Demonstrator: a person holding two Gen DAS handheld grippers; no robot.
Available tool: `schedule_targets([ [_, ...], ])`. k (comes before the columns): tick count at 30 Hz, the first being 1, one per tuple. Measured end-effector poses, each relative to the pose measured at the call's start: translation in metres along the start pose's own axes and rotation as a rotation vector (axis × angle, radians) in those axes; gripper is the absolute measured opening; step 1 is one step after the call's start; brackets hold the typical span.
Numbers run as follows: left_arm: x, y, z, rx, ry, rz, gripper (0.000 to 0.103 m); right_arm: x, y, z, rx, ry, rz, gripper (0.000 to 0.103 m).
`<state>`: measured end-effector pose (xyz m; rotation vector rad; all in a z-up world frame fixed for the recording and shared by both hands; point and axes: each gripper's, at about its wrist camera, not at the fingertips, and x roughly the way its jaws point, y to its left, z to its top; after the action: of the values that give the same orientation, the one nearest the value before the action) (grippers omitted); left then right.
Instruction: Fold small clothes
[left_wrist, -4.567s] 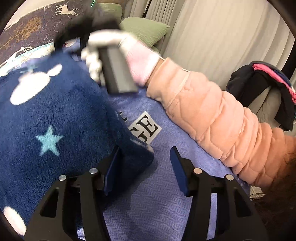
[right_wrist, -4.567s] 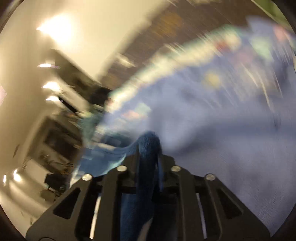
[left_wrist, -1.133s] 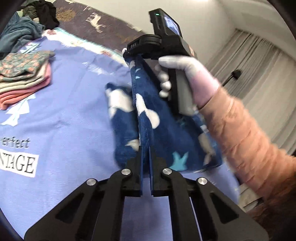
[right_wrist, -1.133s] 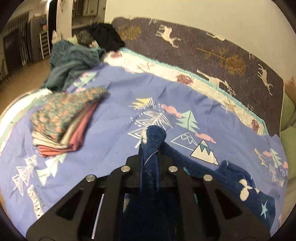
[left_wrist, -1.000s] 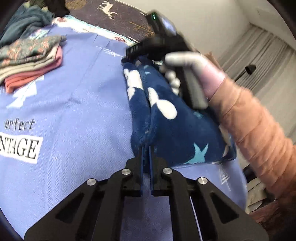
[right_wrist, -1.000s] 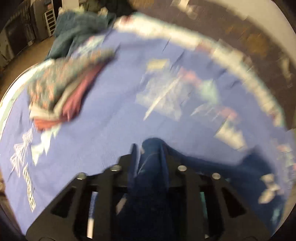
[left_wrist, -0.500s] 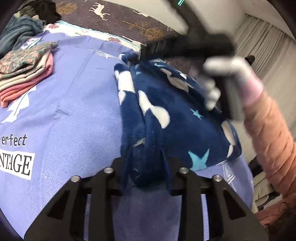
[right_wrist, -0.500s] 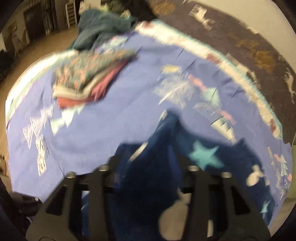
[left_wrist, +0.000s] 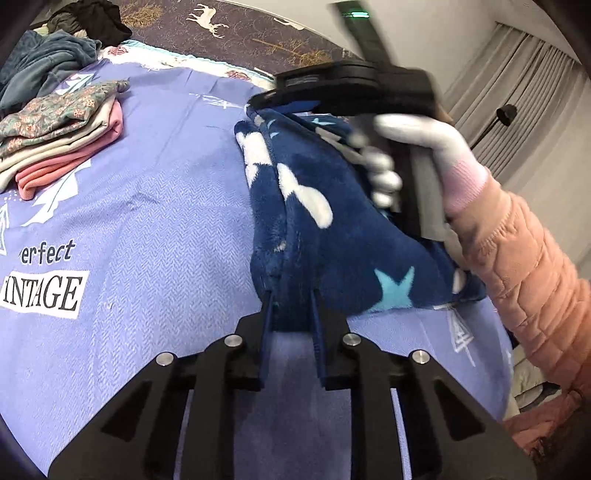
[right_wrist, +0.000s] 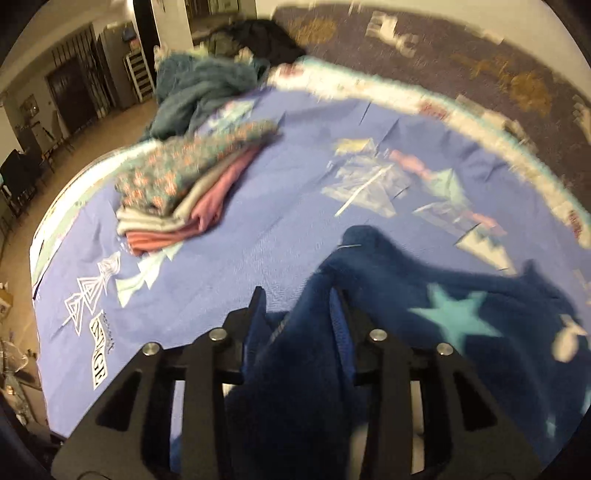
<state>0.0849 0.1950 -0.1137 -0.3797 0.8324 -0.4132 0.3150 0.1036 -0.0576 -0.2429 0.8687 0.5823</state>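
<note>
The navy fleece garment is thick and plush, printed with white cloud-like blobs and pale turquoise stars. It lies folded into a long bundle on the lilac bedspread, toward the right side of the bed in the left wrist view, with a rounded fold edge running along its left side.

The left gripper stands at the near end of the bundle. Its jaws are narrowly parted and have just been closing a little; a lump of the fleece sits between them, though whether the pads press on it cannot be told.

The right gripper, held by a white-gloved hand with a peach quilted sleeve, is at the far end of the bundle. Its jaws have just been opening. In its own view a fold of fleece drapes against the right finger, and bedspread shows through the gap beside the left finger, so the cloth hangs loose there rather than pinched.

Well apart to the left, a stack of folded clothes rests on the bedspread: a floral piece on top, cream layers beneath, pink at the bottom. Behind it lies a heap of teal and dark clothes. A dark headboard cloth with deer and trees runs along the far edge.
</note>
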Motion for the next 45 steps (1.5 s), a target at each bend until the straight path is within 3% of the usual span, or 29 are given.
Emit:
schedule_targets([
  [1,-0.005,0.003,0.000,-0.008,-0.011,-0.012,0.020,-0.020,0.005,-0.005,-0.039,-0.037,-0.016,0.049],
  [4,-0.017,0.013,0.005,-0.035,-0.057,-0.014,0.025,-0.065,0.023,-0.028,-0.162,-0.090,-0.053,0.057],
  [9,-0.014,0.032,0.016,-0.107,-0.075,-0.063,0.039,-0.098,0.059,-0.091,-0.310,-0.055,-0.049,0.058],
  [12,0.001,0.029,0.007,-0.114,-0.016,-0.096,0.040,-0.105,0.078,-0.123,-0.372,-0.062,-0.072,0.058],
  [16,-0.006,0.036,0.012,-0.143,-0.047,-0.128,0.042,-0.111,0.106,-0.162,-0.440,-0.097,-0.082,0.059],
  [19,-0.004,0.054,0.029,-0.190,-0.064,-0.210,0.050,-0.109,0.134,-0.191,-0.584,-0.146,-0.163,0.067],
  [23,0.021,0.062,0.053,-0.211,-0.007,-0.304,0.055,-0.088,0.165,-0.216,-0.793,-0.170,-0.322,0.067],
  [26,0.044,0.060,0.061,-0.215,0.049,-0.304,0.056,-0.078,0.171,-0.209,-0.804,-0.199,-0.420,0.067],
  [30,0.061,0.066,0.074,-0.263,0.059,-0.384,0.056,-0.062,0.173,-0.199,-0.825,-0.232,-0.526,0.065],
  [31,0.067,0.067,0.078,-0.276,0.060,-0.407,0.056,-0.059,0.175,-0.198,-0.839,-0.251,-0.550,0.060],
  [32,0.071,0.069,0.079,-0.283,0.063,-0.422,0.056,-0.056,0.176,-0.198,-0.848,-0.259,-0.551,0.051],
  [33,0.078,0.069,0.084,-0.292,0.066,-0.432,0.056,-0.051,0.178,-0.197,-0.851,-0.247,-0.525,0.024],
  [34,0.082,0.069,0.089,-0.294,0.070,-0.427,0.056,-0.045,0.179,-0.196,-0.841,-0.216,-0.476,0.020],
  [36,0.091,0.066,0.102,-0.292,0.070,-0.411,0.054,-0.047,0.181,-0.195,-0.823,-0.219,-0.460,0.014],
  [37,0.092,0.064,0.105,-0.293,0.066,-0.410,0.037,-0.055,0.179,-0.191,-0.781,-0.212,-0.403,0.013],
  [38,0.092,0.061,0.106,-0.286,0.064,-0.418,0.032,-0.069,0.173,-0.184,-0.700,-0.203,-0.326,0.012],
  [40,0.085,0.057,0.102,-0.247,0.045,-0.408,0.031,-0.088,0.163,-0.175,-0.601,-0.195,-0.248,0.012],
  [45,0.088,0.063,0.098,-0.279,0.043,-0.395,0.032,-0.089,0.150,-0.181,-0.594,-0.162,-0.200,0.020],
])
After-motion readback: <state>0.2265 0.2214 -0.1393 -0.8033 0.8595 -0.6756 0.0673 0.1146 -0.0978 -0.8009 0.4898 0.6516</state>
